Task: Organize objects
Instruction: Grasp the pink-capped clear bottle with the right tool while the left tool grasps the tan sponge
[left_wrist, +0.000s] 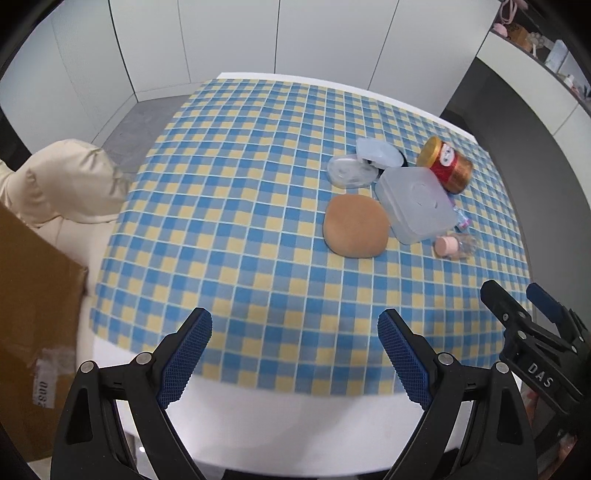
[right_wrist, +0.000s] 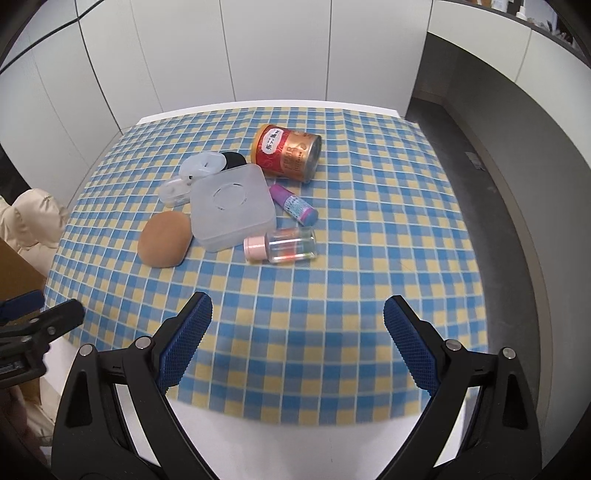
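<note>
A cluster of objects lies on the blue-and-yellow checked tablecloth (right_wrist: 351, 221): a brown bun-shaped cushion (right_wrist: 166, 240), a frosted square box (right_wrist: 232, 206), a red and gold can (right_wrist: 286, 153) on its side, a purple tube (right_wrist: 293, 205), a clear bottle with a pink cap (right_wrist: 282, 245), a white round case (right_wrist: 205, 164) and a small clear case (right_wrist: 173, 192). My right gripper (right_wrist: 298, 306) hangs open over the cloth's near edge, short of the bottle. My left gripper (left_wrist: 294, 325) is open too, near the table's front edge, well short of the cushion (left_wrist: 355, 226). Neither holds anything.
A beige padded jacket (left_wrist: 70, 181) is draped on a seat left of the table, with a cardboard box (left_wrist: 33, 295) beside it. White cabinet doors stand behind. The table's white rim (left_wrist: 277, 406) shows under the cloth. The right gripper (left_wrist: 517, 310) appears at the left view's right edge.
</note>
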